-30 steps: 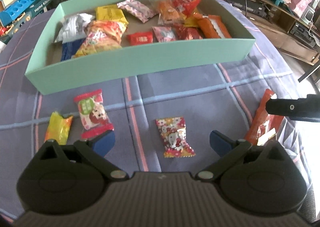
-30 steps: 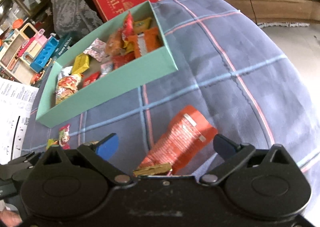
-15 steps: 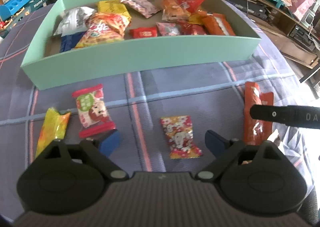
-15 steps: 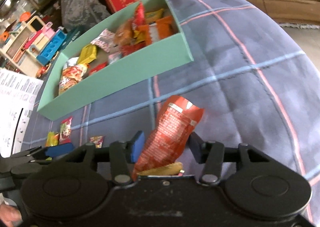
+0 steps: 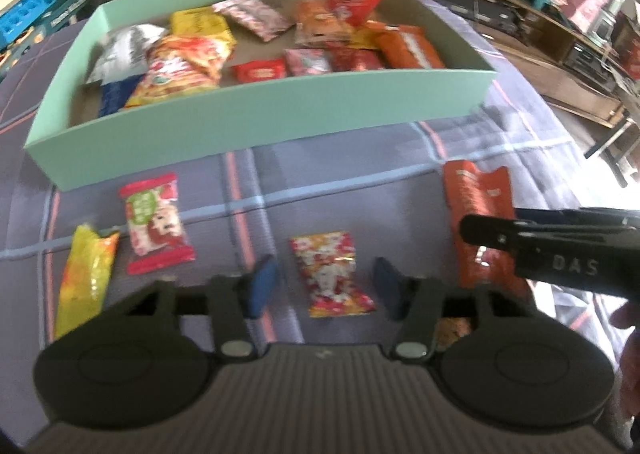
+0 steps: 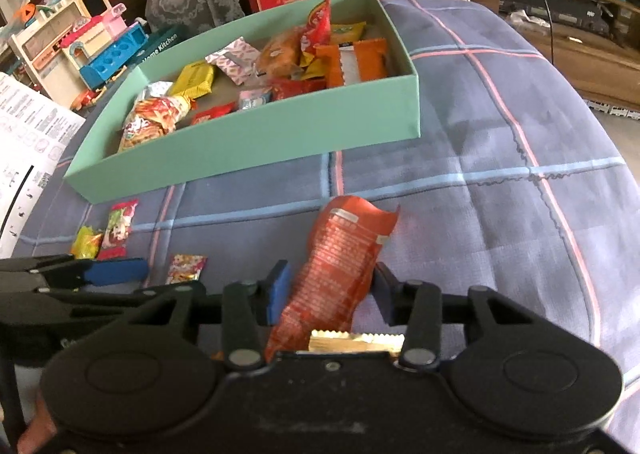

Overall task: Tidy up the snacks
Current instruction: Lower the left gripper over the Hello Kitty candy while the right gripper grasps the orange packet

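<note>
Since before, both grippers narrow: right gripper [image 6: 328, 294] grasps the orange packet [image 6: 340, 258], raised; left gripper [image 5: 322, 286] straddles, unclenched, the floral candy [image 5: 332, 274]. Three candies remain outside the green box [image 5: 256, 122] at 12 o'clock.

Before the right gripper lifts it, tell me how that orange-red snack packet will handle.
The orange-red snack packet is probably floppy: its free top edge curls. It looks light, being flat, thin film. The glossy wrapper may slip between the right gripper pads, which flank its lower half.

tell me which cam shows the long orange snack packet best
The right wrist view: the orange packet stands between the right gripper fingers, its printed side sharp and near. The left wrist view shows it blurred, with that gripper's finger crossing it.
</note>
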### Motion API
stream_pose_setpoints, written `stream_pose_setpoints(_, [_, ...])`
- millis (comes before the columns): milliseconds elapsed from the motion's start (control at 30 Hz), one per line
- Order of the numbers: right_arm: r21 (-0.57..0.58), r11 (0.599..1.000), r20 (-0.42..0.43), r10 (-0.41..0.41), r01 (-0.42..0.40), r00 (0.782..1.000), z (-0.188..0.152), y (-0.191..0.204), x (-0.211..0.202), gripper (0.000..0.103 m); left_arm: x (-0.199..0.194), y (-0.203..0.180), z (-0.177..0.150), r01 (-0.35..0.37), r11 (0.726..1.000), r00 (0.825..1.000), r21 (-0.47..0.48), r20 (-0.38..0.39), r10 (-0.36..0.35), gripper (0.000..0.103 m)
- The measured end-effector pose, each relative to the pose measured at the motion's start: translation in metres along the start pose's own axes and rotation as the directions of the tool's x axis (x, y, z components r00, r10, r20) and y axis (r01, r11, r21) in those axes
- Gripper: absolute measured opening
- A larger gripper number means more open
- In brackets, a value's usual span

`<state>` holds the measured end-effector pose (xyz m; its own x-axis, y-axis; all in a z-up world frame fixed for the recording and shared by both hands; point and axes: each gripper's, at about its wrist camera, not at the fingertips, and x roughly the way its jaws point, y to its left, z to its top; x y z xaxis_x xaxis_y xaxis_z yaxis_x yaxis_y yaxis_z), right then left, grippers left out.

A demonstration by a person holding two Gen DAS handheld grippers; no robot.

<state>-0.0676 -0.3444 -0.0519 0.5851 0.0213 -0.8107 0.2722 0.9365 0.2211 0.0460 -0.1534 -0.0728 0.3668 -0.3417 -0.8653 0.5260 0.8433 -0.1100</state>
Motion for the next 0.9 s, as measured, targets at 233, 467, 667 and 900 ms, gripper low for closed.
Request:
stream_pose_setpoints(233, [0.017,0.999,-0.01,-0.03,0.03,0.999,-0.004,0.001,-0.002,0.056,-0.003,0.012,-0.003,0.007,1.0,1.0,-0.027,0.011,-0.007,0.024])
stream_pose_setpoints(467, [-0.066,0.994,-0.013,-0.084,0.083,0.996,-0.012,0.018,0.001,0.06,-0.008,0.029,-0.007,-0.001,0.998,1.0,-0.056,0.021,0.002,0.025])
stream_pose_setpoints(667, [-0.146,0.989,-0.025,-0.037,0.033,0.999,-0.013,0.037,0.001,0.043,-0.01,0.026,-0.011,0.003,0.999,1.0,-0.039,0.024,-0.002,0.034])
stream_pose_setpoints(900, [-0.057,0.998,-0.038,0.03,-0.032,0.999,-0.009,0.033,0.0,0.043,-0.011,0.022,-0.013,-0.015,1.0,1.0,-0.012,0.026,0.015,0.023])
